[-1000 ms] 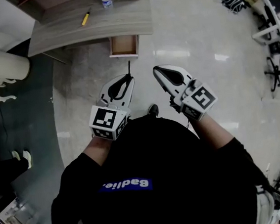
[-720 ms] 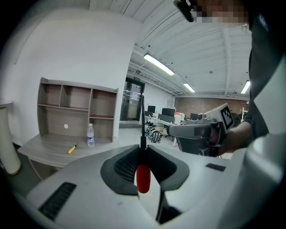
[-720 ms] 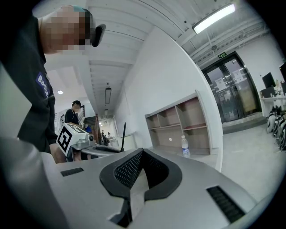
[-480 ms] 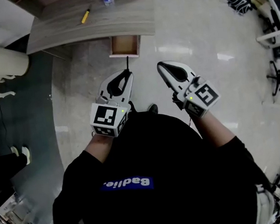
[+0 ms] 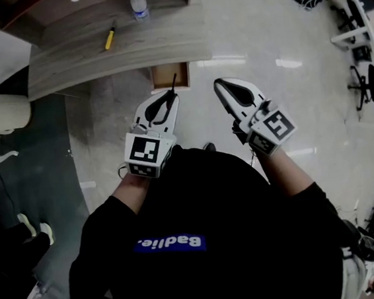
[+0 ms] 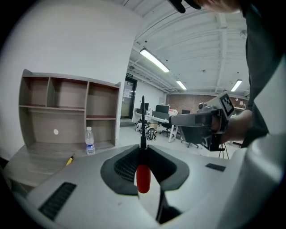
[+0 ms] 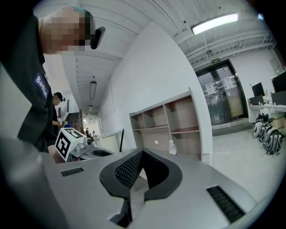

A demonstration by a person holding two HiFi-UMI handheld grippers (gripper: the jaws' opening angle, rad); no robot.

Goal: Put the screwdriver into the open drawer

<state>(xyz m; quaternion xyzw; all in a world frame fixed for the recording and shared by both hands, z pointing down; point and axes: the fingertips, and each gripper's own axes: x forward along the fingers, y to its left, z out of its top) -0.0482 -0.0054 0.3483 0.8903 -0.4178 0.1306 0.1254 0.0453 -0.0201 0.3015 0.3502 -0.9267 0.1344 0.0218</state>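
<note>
Water bottle (image 5: 138, 2) upright on grey desktop (image 5: 162, 40), yellow-handled tool (image 5: 110, 39) lying nearby, open shelf unit (image 6: 67, 109) behind

Grey wood desk (image 5: 162, 38) is carrying three things: a yellow-handled tool (image 5: 109, 39) is lying flat left of centre, a water bottle (image 5: 138, 3) is standing upright nearer the back edge, and a shelf unit (image 6: 67, 94) is sitting along the back edge. An open drawer (image 5: 169, 76) is sticking out under the front edge.

Open-plan office: desks (image 6: 154, 117), monitors (image 6: 161, 108), swivel chairs (image 6: 193, 134).
</note>
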